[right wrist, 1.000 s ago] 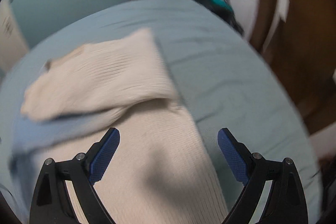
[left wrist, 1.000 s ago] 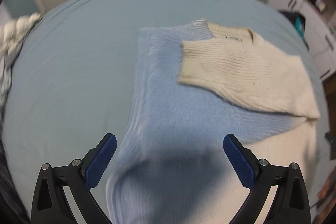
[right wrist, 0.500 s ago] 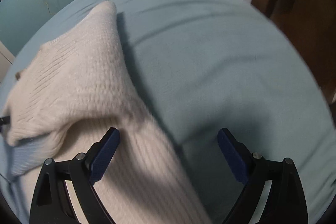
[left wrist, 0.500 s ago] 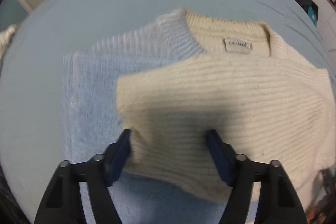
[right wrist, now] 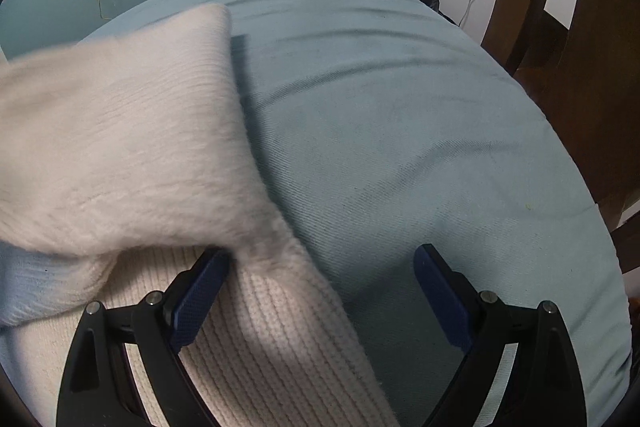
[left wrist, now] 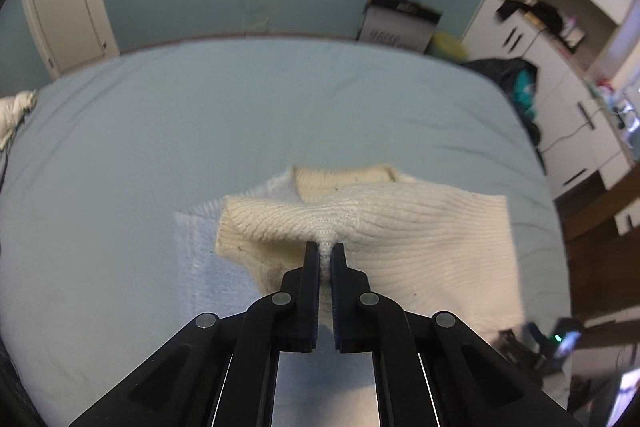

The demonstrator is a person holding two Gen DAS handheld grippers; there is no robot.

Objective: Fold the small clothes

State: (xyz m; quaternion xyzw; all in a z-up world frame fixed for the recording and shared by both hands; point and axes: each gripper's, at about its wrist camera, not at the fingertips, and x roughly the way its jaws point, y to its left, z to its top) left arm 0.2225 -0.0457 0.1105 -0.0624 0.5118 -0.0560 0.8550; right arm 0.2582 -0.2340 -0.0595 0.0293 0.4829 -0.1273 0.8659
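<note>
A cream and pale-blue knit sweater (left wrist: 400, 227) lies on the light blue bed (left wrist: 200, 131). My left gripper (left wrist: 325, 251) is shut on a pinch of its cream sleeve, lifting that fold above the blue half (left wrist: 200, 267). In the right wrist view the raised cream fabric (right wrist: 120, 131) hangs at the left. My right gripper (right wrist: 320, 271) is open just above the sweater's right edge (right wrist: 280, 327), which runs between its fingers without being pressed. Its left pad (right wrist: 200, 291) sits over the cream knit, and the right pad (right wrist: 440, 295) over bare sheet.
White cabinets (left wrist: 560, 75) and a dark bag (left wrist: 516, 83) stand past the bed's right side. A white door (left wrist: 60, 7) is at the far left. Brown wooden furniture (right wrist: 580, 67) borders the bed on the right. A crumpled white cloth (left wrist: 16, 111) lies at the bed's left edge.
My left gripper went from wide open to shut on the cream sleeve and rose with it. My right gripper stayed open and came lower over the sweater's right edge.
</note>
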